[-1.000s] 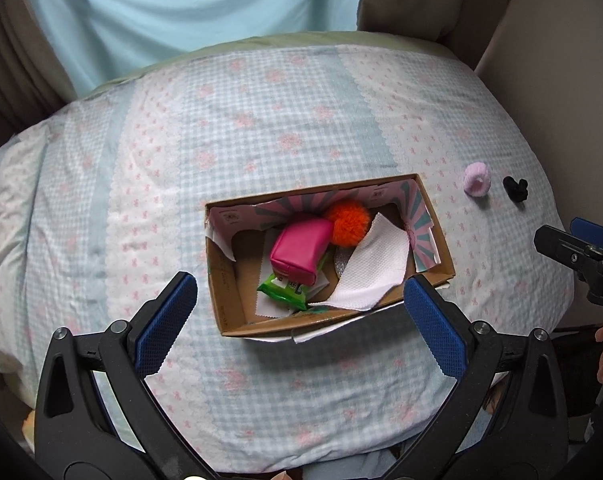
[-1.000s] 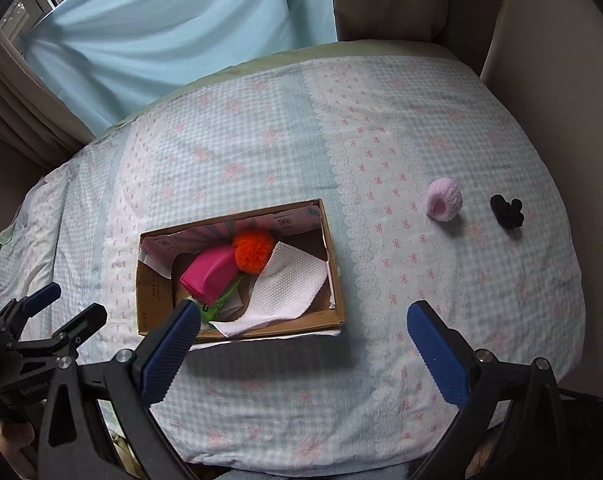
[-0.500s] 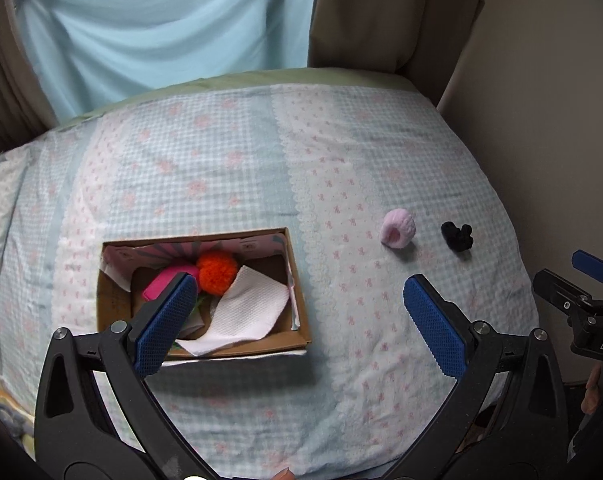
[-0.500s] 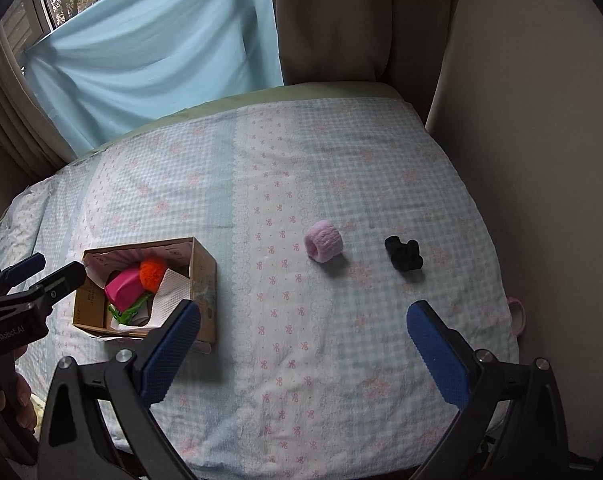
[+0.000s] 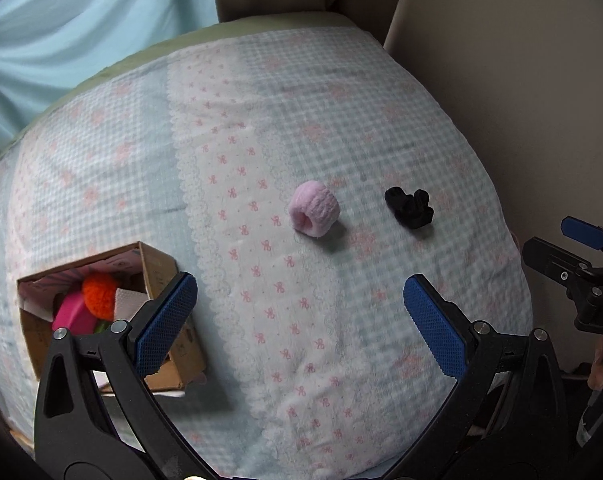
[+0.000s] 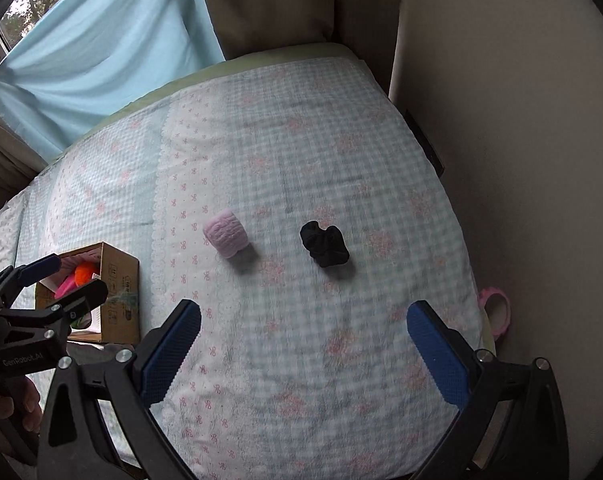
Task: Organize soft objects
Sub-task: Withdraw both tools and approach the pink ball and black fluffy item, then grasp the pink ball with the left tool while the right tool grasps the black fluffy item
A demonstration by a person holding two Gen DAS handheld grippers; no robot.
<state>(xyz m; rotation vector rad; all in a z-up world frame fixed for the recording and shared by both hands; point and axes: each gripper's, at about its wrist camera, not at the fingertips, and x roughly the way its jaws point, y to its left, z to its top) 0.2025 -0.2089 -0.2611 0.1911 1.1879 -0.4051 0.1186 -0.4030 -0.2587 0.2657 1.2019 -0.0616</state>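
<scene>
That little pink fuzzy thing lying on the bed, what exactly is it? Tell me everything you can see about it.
The pink fuzzy thing is a small pale pink ring of soft, ribbed, plush-looking fabric, perhaps a hair scrunchie, with a hole through its middle. It lies tipped on its side on the checked bedspread, casting a small shadow. Nothing else touches it: the black scrunchie sits apart on one side, the cardboard box farther off on the other.

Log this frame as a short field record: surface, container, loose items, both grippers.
surface: checked bedspread
container: cardboard box at left, holding orange pompom, pink item, white paper
loose items: pink scrunchie and black scrunchie, apart on the spread
left gripper: open, empty
right gripper: open, empty, facing the black scrunchie
</scene>
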